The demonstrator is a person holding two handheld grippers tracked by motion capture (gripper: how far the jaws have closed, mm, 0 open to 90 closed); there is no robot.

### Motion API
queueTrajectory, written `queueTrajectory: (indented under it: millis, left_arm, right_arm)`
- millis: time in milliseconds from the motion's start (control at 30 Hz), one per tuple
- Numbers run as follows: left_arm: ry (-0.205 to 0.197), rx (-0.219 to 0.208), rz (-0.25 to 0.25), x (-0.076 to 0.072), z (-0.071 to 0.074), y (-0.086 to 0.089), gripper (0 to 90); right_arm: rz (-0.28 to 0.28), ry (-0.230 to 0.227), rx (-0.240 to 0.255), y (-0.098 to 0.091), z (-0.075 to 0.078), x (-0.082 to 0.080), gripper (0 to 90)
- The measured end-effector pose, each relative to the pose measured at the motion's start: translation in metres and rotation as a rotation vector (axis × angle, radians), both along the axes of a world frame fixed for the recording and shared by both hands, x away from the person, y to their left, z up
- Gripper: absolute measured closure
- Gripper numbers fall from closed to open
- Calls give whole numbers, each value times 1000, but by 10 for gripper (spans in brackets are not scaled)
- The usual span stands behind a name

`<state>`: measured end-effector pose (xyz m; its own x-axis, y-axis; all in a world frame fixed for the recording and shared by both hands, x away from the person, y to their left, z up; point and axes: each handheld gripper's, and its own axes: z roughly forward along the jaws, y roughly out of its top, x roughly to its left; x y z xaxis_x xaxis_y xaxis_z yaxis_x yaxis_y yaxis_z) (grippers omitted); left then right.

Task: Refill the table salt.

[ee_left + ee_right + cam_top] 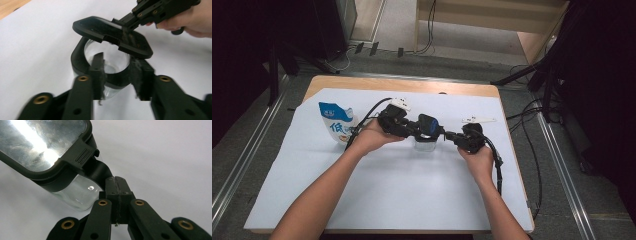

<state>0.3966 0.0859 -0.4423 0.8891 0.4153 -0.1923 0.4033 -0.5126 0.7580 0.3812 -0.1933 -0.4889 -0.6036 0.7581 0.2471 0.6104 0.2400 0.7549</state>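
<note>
Your left gripper (117,75) has its jaws part-way closed around the glass jar (107,62), one inside the mouth and one outside; I cannot tell if they press already. Your right gripper (116,195) is fully closed on the tab of the jar's lid (42,147), held tilted above the jar. The jar stands right of the white pouch (336,122). Opening seems mostly done; setting the lid aside remains.

A wooden table (402,85) with a white sheet (412,190) stands on a grey floor (257,150). Black cables (532,130) lie at the right. The far corners are dark.
</note>
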Motion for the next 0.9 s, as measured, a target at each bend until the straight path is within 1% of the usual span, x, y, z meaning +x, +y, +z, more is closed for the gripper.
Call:
queueTrajectory:
  millis: [33, 67, 100, 200, 233, 300, 400, 533, 567, 633, 733, 800, 900]
  left_arm:
    - [24, 3, -7, 2, 1, -1, 705]
    - [32, 0, -6, 2, 1, -2, 729]
    - [40, 14, -10, 3, 3, -3, 755]
    - [38, 17, -13, 4, 9, -6, 825]
    - [41, 17, -12, 5, 11, -8, 841]
    - [35, 10, -9, 5, 15, -11, 864]
    - [28, 21, -18, 6, 20, -18, 881]
    - [33, 23, -20, 7, 24, -27, 898]
    - [30, 22, -19, 7, 25, -29, 900]
    - [38, 22, -26, 8, 25, -32, 900]
    - [45, 31, -28, 9, 26, -39, 900]
    - [43, 30, -31, 10, 28, -45, 900]
    - [39, 42, -39, 11, 30, -52, 900]
  right_arm:
    - [1, -2, 0, 0, 0, 0, 900]
    - [1, -2, -2, 0, 0, 0, 900]
    - [1, -3, -1, 0, 0, 0, 900]
    - [-3, 2, 11, 0, 0, 0, 900]
    - [-3, 6, 18, -1, -1, 0, 900]
    - [-6, 8, 26, -1, -1, 0, 900]
    - [-10, 10, 35, -1, -2, 0, 900]
    - [-12, 8, 41, -1, -3, -1, 900]
    - [-12, 8, 44, -2, -3, -1, 900]
    - [-15, 10, 46, -1, -3, -1, 900]
    - [-16, 11, 48, -1, -3, -2, 900]
    - [-19, 9, 49, -1, -3, -2, 900]
    - [-20, 9, 57, -1, -4, -2, 900]
